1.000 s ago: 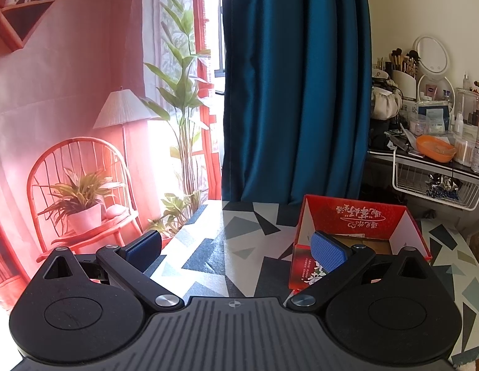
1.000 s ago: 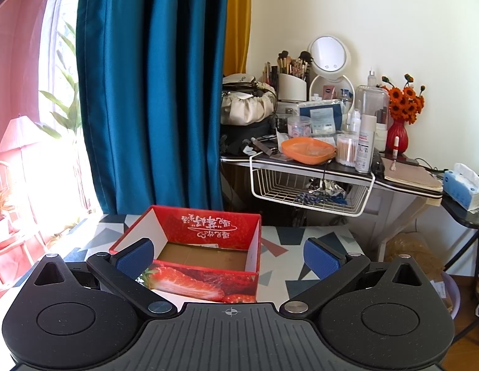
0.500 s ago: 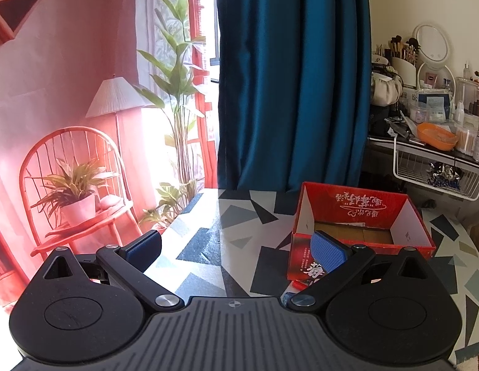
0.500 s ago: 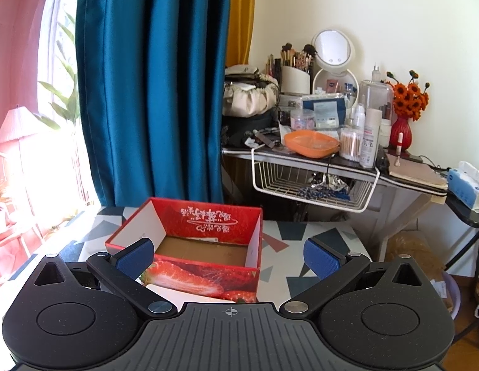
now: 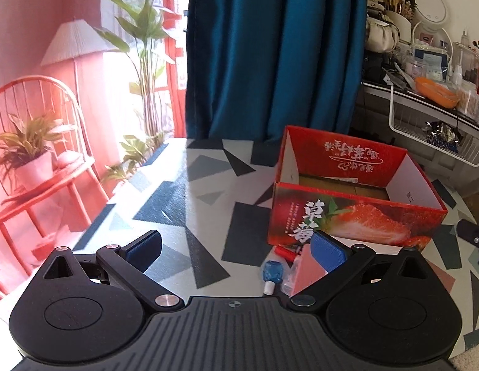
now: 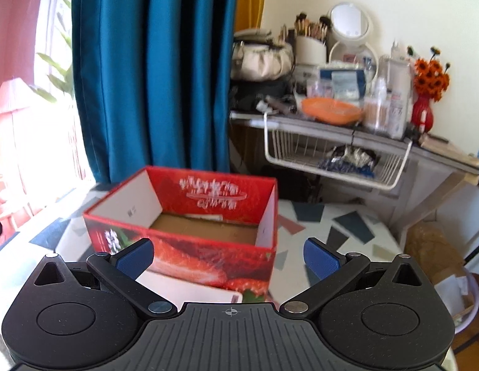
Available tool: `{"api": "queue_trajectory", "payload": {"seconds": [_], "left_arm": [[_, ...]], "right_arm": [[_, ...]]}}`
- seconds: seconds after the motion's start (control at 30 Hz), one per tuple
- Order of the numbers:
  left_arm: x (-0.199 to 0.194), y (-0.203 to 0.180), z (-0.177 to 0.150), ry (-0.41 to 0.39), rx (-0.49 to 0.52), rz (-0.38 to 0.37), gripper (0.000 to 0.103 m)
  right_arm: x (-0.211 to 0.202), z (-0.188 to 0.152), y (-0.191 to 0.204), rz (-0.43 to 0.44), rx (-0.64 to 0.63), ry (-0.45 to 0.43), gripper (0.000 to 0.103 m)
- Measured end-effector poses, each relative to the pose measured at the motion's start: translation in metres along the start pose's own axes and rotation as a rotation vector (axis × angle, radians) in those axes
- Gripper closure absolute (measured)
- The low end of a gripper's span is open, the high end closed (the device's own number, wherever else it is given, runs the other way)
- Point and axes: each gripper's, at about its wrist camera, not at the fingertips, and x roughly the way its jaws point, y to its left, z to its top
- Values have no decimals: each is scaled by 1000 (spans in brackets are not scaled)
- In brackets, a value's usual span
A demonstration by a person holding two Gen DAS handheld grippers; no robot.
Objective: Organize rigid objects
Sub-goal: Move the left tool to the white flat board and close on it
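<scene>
A: Biggest first. Where was the counter [image 5: 190, 191] in all this?

B: Under both tools, patterned top. The red strawberry box [image 5: 357, 204] sat open on it, cardboard floor bare as far as I could see. It lay ahead and right of the left gripper [image 5: 236, 252], and dead ahead of the right gripper [image 6: 228, 255].

A: Fingers?

B: Both pairs spread wide, nothing in either.

A: And the small stuff?

B: On the counter against the box's near wall: a white card [image 6: 190, 292], a pink flat piece [image 5: 307, 270], a short red stick [image 5: 284, 251], and a small blue bottle [image 5: 272, 273] with a white cap.

A: Which tool was nearer the bottle?

B: The left one. The bottle lay just inside its right finger [image 5: 327, 252], low in the gap. Long axis ran roughly toward the tool, cap end nearest. My guess: the left takes it, closing across that axis. The right view didn't show the bottle at all.

A: Change from half a second before?

B: Left view had tipped down and closer; the bottle and stick had come clear of the tool body. Right view had closed on the box, some blur.
</scene>
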Motion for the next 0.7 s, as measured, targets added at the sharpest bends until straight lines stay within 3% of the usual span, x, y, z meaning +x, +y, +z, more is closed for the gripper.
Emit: {"api": "queue_trajectory", "payload": {"seconds": [0.3, 0.6, 0.7], "left_arm": [[50, 1, -23, 46, -39, -43, 0], [87, -12, -39, 216, 22, -17, 0], [90, -9, -41, 231, 23, 1, 0]], "right_arm": [[51, -52, -3, 65, -53, 98, 0], [71, -84, 2, 138, -64, 174, 0], [73, -89, 1, 162, -54, 183, 0]]}}
